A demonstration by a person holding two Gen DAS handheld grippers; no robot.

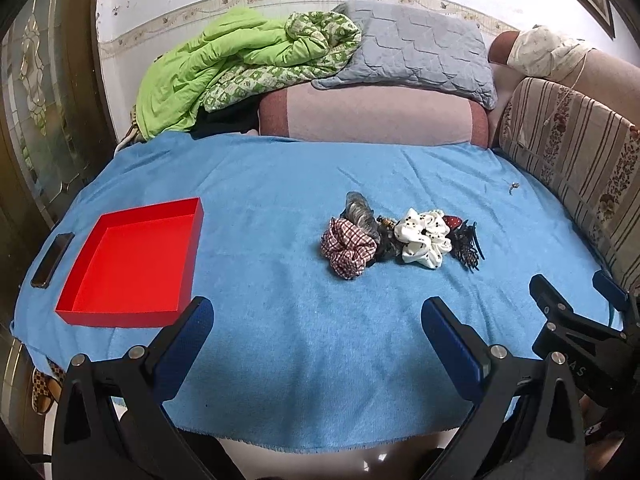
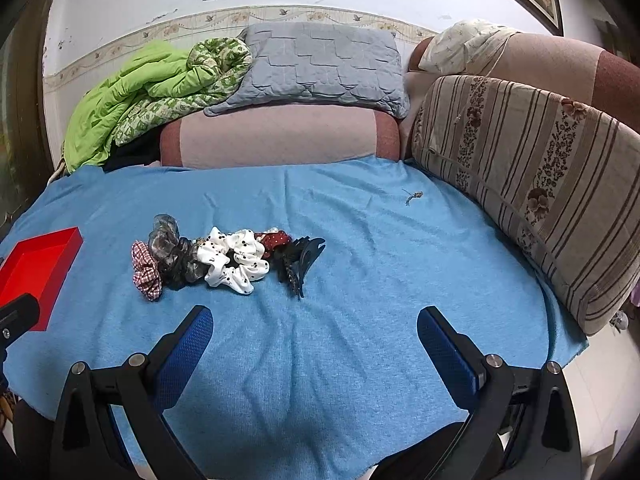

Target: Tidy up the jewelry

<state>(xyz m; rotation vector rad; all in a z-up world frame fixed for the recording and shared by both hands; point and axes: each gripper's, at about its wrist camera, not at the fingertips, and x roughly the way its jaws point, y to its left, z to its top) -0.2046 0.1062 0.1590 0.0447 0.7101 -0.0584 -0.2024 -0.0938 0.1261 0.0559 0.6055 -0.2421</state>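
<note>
A pile of hair accessories lies mid-cloth: a red checked scrunchie (image 1: 349, 253) (image 2: 146, 270), a grey sheer scrunchie (image 1: 362, 211) (image 2: 170, 252), a white dotted scrunchie (image 1: 423, 237) (image 2: 236, 260), a red dotted one (image 2: 274, 240) and a dark claw clip (image 1: 467, 248) (image 2: 302, 262). A small pin (image 1: 513, 187) (image 2: 414, 196) lies apart, farther back. An empty red tray (image 1: 132, 258) (image 2: 36, 272) sits at the left. My left gripper (image 1: 317, 320) is open and empty, near the front edge. My right gripper (image 2: 315, 330) is open and empty; it also shows in the left wrist view (image 1: 576, 292).
A blue cloth (image 1: 280, 200) covers the surface. A dark phone (image 1: 52, 260) lies left of the tray. Behind are a pink bolster (image 1: 372, 116), a grey pillow (image 1: 412, 52) and a green quilt (image 1: 224, 68). A striped cushion (image 2: 532, 184) borders the right side.
</note>
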